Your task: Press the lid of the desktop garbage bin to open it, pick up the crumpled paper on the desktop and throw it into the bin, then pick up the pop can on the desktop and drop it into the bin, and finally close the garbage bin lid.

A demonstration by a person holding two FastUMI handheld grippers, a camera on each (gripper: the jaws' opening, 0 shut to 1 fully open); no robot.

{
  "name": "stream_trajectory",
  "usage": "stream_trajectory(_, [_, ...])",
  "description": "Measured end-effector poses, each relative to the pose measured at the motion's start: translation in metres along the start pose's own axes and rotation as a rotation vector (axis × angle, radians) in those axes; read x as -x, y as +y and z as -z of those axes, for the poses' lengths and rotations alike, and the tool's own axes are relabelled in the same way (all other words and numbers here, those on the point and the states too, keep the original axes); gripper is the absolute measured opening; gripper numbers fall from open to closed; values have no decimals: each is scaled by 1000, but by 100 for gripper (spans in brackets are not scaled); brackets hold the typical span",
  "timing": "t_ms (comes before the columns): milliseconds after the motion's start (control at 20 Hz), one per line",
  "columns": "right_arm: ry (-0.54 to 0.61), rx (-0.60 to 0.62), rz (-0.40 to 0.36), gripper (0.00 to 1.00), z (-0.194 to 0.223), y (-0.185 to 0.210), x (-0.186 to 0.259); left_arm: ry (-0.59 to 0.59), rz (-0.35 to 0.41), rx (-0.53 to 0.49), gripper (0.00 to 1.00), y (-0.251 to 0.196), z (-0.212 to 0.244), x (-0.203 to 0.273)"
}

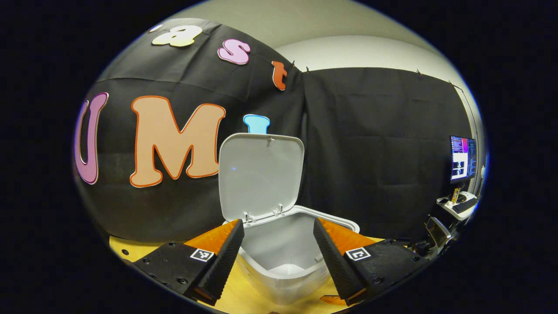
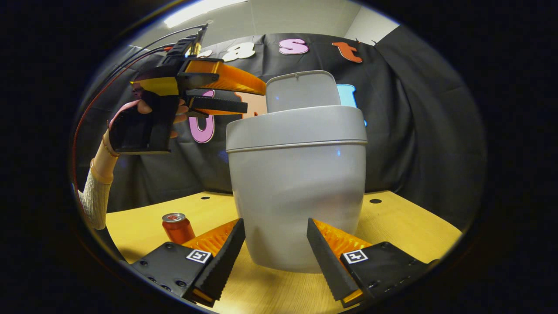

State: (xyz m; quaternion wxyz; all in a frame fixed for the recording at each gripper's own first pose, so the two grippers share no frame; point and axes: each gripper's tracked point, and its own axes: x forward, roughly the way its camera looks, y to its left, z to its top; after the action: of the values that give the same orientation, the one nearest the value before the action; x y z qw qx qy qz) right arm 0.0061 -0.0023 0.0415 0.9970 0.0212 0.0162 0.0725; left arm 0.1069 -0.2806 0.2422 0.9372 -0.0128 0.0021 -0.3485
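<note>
Tabletop (image 2: 405, 226) holds open bin (image 2: 298, 187); both grippers' fingers (image 1: 226, 257) spread wide, empty, before it.

My left gripper (image 1: 279, 261) hangs over the bin (image 1: 287, 266), its mouth unobstructed, with the raised lid (image 1: 260, 174) blocking the far side. The bin wall fills the path before my right fingers (image 2: 220, 261); a can (image 2: 178, 227) stands to their left on the desk (image 2: 414, 226).

Both views are evenly lit and sharp in the middle, though the fisheye lens bends straight lines strongly toward the edges. In the right gripper view a ceiling light strip (image 2: 205, 11) glares overhead, and the bin (image 2: 298, 187) casts a soft shadow on the counter (image 2: 401, 226). In the left gripper view a monitor (image 1: 462, 158) glows brightly at the dim, smeared rim.
</note>
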Motion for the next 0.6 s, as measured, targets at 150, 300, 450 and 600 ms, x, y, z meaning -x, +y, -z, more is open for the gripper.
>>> stream_trajectory(150, [-1, -10, -16, 97, 0, 3, 0, 2, -42, -32, 93, 13, 0, 20])
stream_trajectory(300, [-6, -9, -39, 94, 0, 19, 0, -7, -75, -22, 93, 25, 2, 40])
stream_trajectory(450, [-11, 0, -60, 94, -2, 32, 1, -7, -124, -18, 94, 42, 10, 65])
stream_trajectory(600, [-14, -3, -80, 94, -3, 44, 1, 0, -190, -19, 94, 63, 24, 93])
